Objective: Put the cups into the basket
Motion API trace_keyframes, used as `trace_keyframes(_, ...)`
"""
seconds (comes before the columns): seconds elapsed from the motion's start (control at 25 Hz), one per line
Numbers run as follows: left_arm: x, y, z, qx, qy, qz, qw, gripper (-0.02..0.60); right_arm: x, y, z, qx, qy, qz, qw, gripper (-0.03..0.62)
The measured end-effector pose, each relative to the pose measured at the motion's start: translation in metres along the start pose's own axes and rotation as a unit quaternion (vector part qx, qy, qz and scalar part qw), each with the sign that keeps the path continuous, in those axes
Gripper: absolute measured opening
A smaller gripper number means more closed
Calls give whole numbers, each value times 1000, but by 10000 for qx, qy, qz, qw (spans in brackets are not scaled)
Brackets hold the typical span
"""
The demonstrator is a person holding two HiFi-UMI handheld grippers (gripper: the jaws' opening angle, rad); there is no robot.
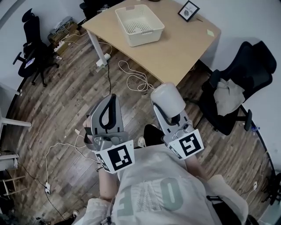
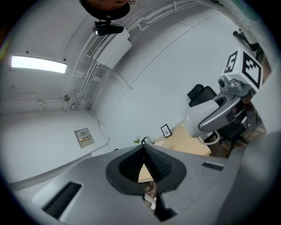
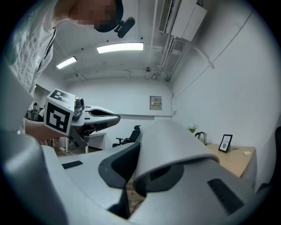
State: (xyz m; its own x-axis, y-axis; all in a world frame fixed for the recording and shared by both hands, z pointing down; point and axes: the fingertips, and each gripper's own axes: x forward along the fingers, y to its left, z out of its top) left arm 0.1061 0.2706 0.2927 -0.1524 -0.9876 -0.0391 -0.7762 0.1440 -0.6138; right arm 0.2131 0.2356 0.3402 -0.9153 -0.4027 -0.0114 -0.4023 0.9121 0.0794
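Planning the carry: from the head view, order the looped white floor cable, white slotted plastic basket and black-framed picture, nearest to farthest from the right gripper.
1. Looped white floor cable, just ahead, left.
2. White slotted plastic basket, on the wooden table.
3. Black-framed picture, table's far edge.

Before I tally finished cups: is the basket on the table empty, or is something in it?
Empty: the head view shows the basket with its perforated bottom bare, nothing inside.

The grey left gripper [image 1: 112, 100] was held level, its jaws closed together on nothing. Beside it, the grey right gripper [image 1: 163, 107] was clamped on a white plastic cup [image 1: 169, 96].
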Motion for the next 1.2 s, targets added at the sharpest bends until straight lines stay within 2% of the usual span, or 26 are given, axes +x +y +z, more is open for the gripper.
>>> trace_keyframes(0.2, 21, 12, 0, 23, -128, 74, 9999, 8, 15, -23, -1, 0, -60, -144, 9999, 34)
trace_keyframes(0.4, 58, 18, -17, 108, -86, -36, 9999, 9, 53, -50, -8, 55, -113, -176, 9998, 34)
trace_keyframes(0.76, 157, 44, -39, 25, -123, -113, 9999, 9, 148, -110, -10, 116, -141, -71, 9998, 34)
trace_keyframes(1.2, 298, 102, -74, -41, -27, -28, 10000, 9, 277, -193, -8, 18, -40, 39, 10000, 34)
